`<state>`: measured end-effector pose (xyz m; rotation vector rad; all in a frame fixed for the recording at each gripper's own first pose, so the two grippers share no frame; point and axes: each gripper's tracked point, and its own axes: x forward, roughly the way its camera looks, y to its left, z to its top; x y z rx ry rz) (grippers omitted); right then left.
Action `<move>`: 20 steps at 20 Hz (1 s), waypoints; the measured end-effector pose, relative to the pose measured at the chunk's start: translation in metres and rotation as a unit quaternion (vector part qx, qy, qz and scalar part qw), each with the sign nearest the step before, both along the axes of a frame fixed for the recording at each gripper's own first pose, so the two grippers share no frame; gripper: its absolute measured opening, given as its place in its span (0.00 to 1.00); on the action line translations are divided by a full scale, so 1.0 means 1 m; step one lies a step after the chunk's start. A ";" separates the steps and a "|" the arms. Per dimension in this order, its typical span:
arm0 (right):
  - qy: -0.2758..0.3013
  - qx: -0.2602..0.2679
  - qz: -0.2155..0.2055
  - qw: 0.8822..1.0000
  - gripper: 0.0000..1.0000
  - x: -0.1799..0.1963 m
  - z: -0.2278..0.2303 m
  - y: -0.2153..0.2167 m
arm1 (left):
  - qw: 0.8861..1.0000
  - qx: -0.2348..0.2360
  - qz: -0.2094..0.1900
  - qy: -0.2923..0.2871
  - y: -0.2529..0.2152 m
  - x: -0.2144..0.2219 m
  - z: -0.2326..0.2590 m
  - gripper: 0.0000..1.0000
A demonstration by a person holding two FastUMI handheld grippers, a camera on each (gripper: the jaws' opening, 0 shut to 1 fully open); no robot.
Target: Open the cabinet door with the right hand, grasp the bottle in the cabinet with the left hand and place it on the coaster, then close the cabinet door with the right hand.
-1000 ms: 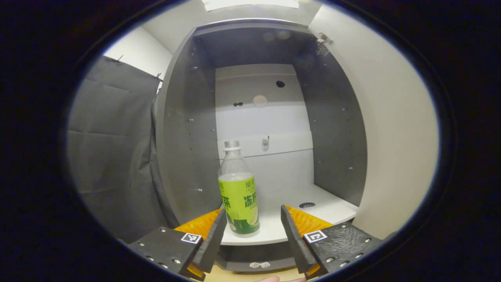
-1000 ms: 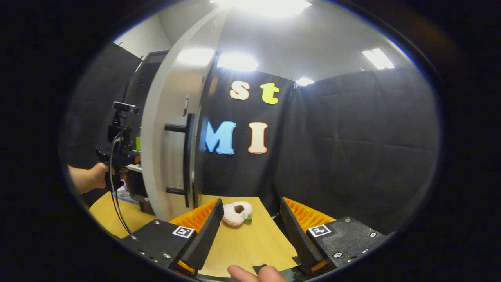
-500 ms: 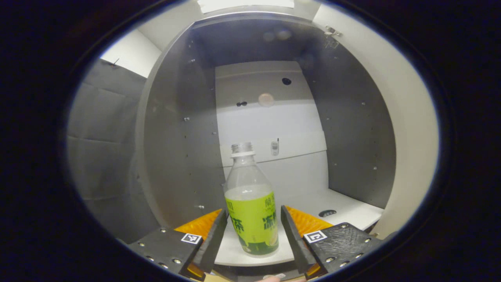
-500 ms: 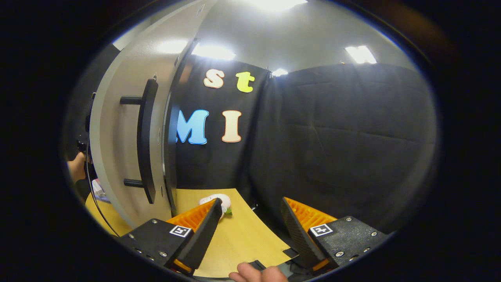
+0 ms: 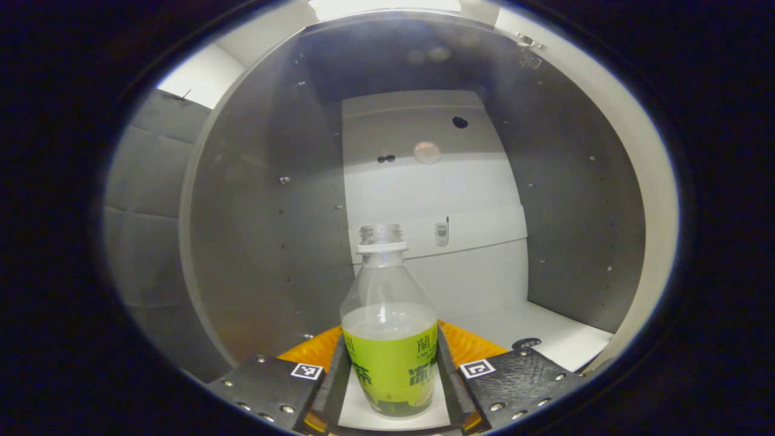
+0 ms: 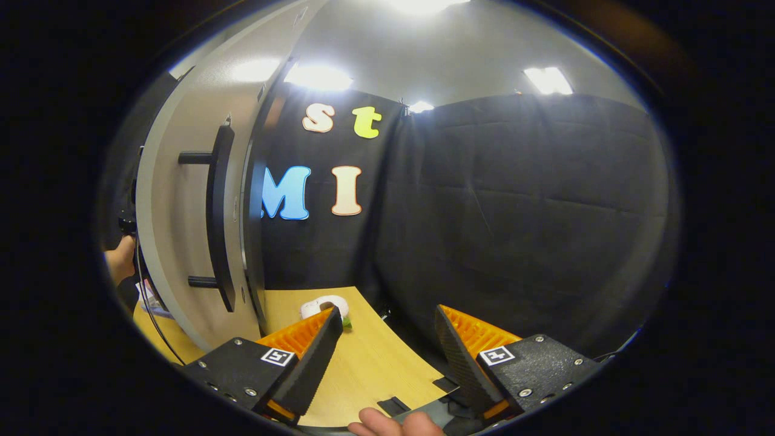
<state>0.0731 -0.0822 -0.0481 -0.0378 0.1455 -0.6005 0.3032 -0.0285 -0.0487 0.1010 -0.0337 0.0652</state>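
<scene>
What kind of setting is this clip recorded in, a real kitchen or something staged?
Likely a staged recording booth, not a real kitchen: black cloth walls surround a wooden table, and the open cabinet is bare inside except for one bottle that the left gripper has closed on.

White cabinet shelf [image 5: 548, 339]: bottle [image 5: 390, 339] stands upright on it, near front edge, w/ a small dark round hole [image 5: 525, 343] in the shelf to its right. Wooden table [image 6: 369, 369]: small pale plush item [image 6: 324, 305] lies on it by the open cabinet door [image 6: 181, 212].
</scene>
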 end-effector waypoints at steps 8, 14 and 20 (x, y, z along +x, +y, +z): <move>-0.018 0.014 -0.029 0.999 0.96 0.007 -0.004 -0.012 | 0.999 -0.026 -0.006 -0.032 0.020 -0.070 0.044 0.71; -0.016 0.014 -0.025 0.999 0.96 0.033 -0.019 -0.013 | 0.999 -0.025 -0.011 -0.018 0.031 -0.123 0.042 0.71; -0.014 0.016 0.009 1.000 0.95 0.074 -0.036 -0.026 | 0.999 0.003 0.050 -0.016 0.049 -0.199 0.036 0.71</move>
